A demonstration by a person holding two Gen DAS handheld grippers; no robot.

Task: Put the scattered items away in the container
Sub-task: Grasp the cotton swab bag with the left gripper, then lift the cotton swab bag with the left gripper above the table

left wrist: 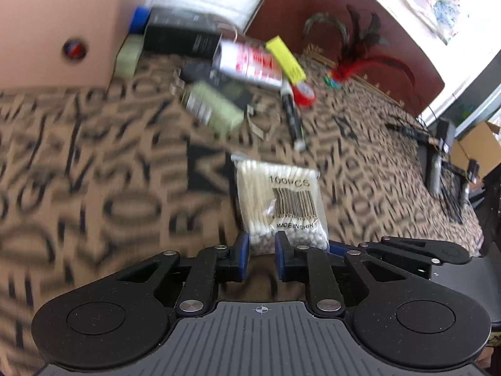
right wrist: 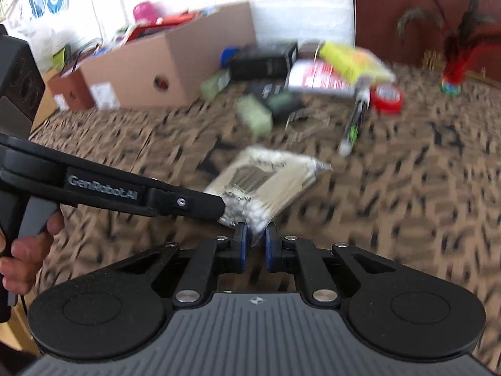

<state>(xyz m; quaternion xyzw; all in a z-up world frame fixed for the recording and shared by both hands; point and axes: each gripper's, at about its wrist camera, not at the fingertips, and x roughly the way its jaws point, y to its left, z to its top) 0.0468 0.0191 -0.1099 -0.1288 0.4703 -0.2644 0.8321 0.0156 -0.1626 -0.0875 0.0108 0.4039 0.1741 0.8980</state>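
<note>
Both grippers grasp one bag of cotton swabs (left wrist: 280, 202) at its near end, above a brown cloth (left wrist: 94, 188) printed with large black letters. The left gripper (left wrist: 262, 250) is clenched on the bag's bottom edge; the right gripper (right wrist: 256, 241) is clenched on the same end just beside it, and in the right wrist view the left tool's arm, marked "GenRobot.AI", reaches the bag from the left. The bag's label reads "100PCS" above a barcode and "MADE IN CHIN…". Farther back lie a green box (left wrist: 213, 106), a black box (left wrist: 181, 33), a red-and-white printed can (left wrist: 250, 62), a yellow pack (left wrist: 286, 59), a marker (left wrist: 292, 116) and red tape (left wrist: 303, 94); their print is too blurred to read. A cardboard box (right wrist: 162, 72) stands far left.
</note>
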